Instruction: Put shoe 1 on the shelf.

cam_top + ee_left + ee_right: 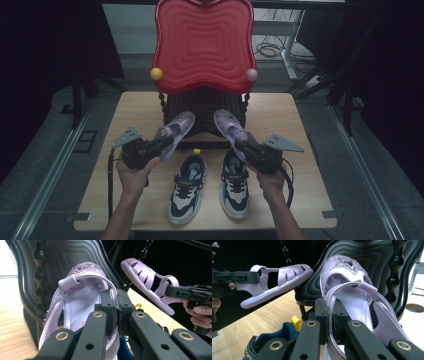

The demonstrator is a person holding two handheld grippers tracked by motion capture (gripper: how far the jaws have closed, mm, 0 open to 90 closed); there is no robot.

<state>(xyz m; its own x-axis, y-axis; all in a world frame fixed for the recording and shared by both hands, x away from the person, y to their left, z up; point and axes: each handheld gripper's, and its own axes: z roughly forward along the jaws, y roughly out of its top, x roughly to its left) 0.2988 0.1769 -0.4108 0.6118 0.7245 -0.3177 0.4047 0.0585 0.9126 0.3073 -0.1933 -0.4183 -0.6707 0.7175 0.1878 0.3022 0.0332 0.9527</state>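
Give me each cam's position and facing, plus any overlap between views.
High view: above the person's side, looking forward and down on the wooden table; both forearms, left gripper, right gripper.
Left gripper view: rides that gripper, looking along its jaws, shut on the left lilac strappy sandal, toward the black ridged stand.
Right gripper view: same, jaws shut on the right lilac strappy sandal.
Shared: each gripper view shows the other hand's sandal; the navy-and-white sneakers appear in high and right gripper views.

Two lilac strapped sandals are held aloft: left sandal (176, 131) pinched in the left gripper (159, 145), right sandal (229, 127) in the right gripper (245, 146)
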